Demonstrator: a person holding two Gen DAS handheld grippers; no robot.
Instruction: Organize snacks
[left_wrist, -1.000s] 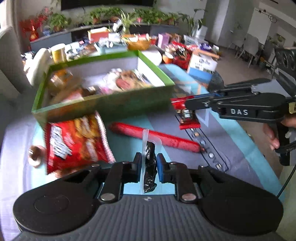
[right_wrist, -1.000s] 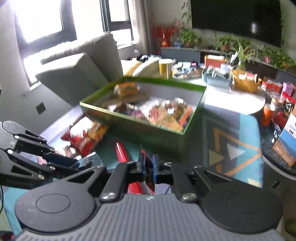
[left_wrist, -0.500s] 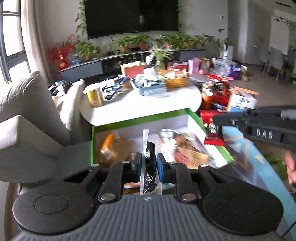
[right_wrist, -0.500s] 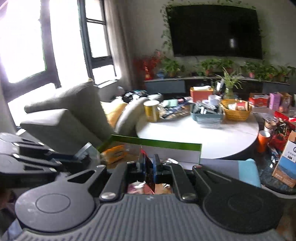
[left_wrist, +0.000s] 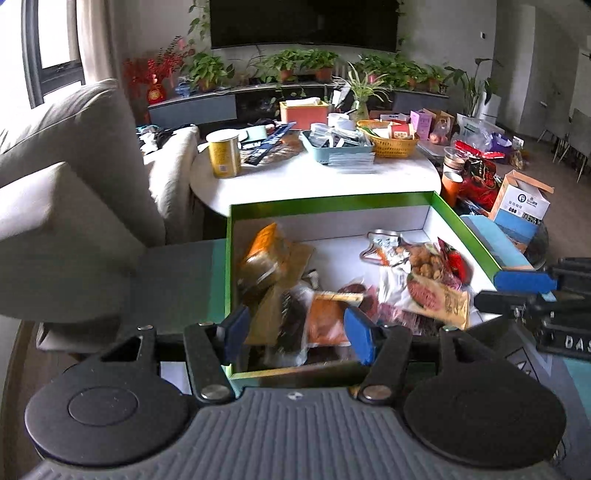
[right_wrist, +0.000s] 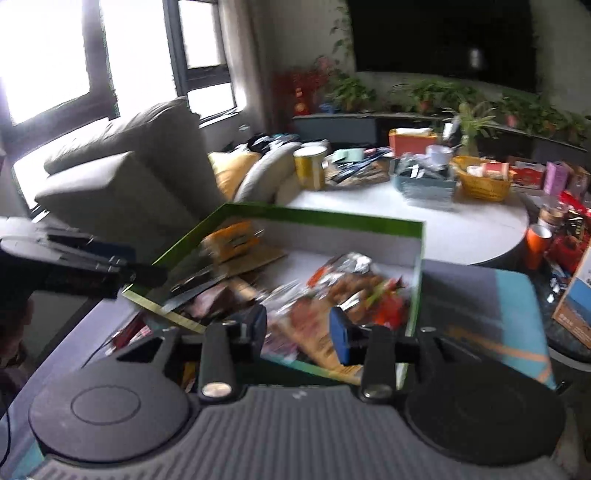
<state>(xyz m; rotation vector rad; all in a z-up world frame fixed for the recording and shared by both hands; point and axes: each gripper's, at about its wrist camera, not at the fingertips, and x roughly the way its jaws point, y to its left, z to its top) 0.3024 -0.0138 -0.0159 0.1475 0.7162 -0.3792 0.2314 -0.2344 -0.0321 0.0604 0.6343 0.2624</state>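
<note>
While both the left gripper (left_wrist: 295, 334) and right gripper (right_wrist: 298, 334) spread their jaws, gripping nothing, light, crinkly, slippery foil snack packets (left_wrist: 436, 291) lie in the green-rimmed cardboard box (left_wrist: 332, 202) at twelve o'clock, best pinched by sealed edges.

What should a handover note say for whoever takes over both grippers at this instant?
Left gripper: fingers opening over the green box, nothing pinched.
Right gripper: fingers opening over the same box, nothing pinched.
Snack packets lie piled inside the box, among them a dark packet between the left fingers, not held.
Done: many snacks are boxed.
Left: in the right wrist view a red wrapper shows on the mat outside the box; check the mat for others.
</note>
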